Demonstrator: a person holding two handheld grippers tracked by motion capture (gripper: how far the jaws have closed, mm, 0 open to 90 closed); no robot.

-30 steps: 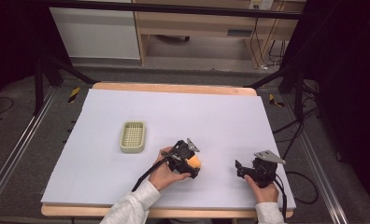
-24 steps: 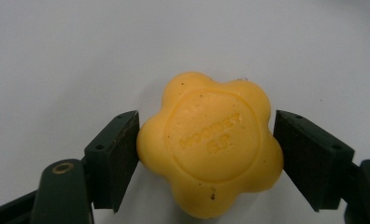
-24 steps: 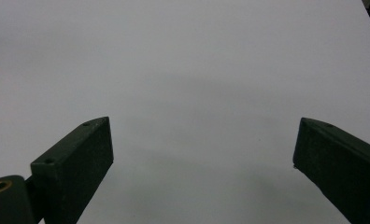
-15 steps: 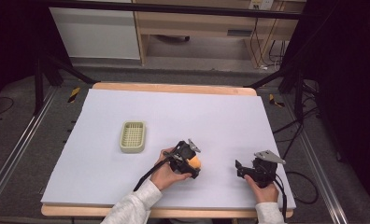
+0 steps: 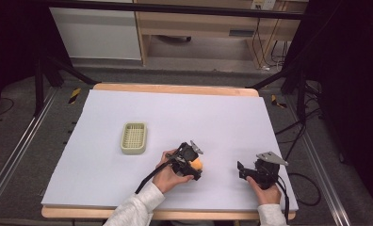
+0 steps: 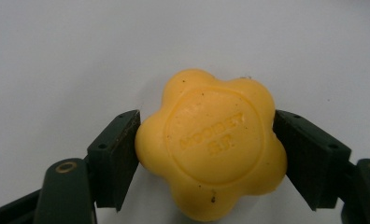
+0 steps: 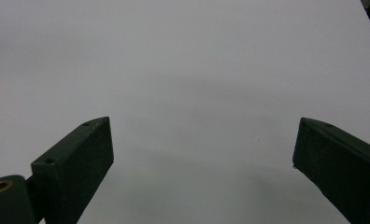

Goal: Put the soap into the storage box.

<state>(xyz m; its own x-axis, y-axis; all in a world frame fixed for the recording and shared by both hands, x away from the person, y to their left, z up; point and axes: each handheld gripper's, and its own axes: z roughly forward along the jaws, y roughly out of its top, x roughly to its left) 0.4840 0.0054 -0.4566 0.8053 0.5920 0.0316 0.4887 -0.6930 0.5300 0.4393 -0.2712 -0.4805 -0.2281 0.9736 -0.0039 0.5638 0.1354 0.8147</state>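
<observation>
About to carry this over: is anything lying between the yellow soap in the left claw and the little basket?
Nothing visible. The soap sits gripped in the left claw, and bare table lies between it and the basket.

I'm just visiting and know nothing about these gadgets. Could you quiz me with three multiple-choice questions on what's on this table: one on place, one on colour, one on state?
1. Where does the basket sit?
A. left of both grippers
B. between them
C. right of both

2. What colour is the flower-shaped soap?
A. green
B. yellow
C. white

3. How is the right gripper?
A. shut on soap
B. shut, holding nothing
C. open

Answers: 1 A, the high view shows it left of them. 2 B, plainly yellow. 3 C, its jaws stand wide apart over bare table.
</observation>
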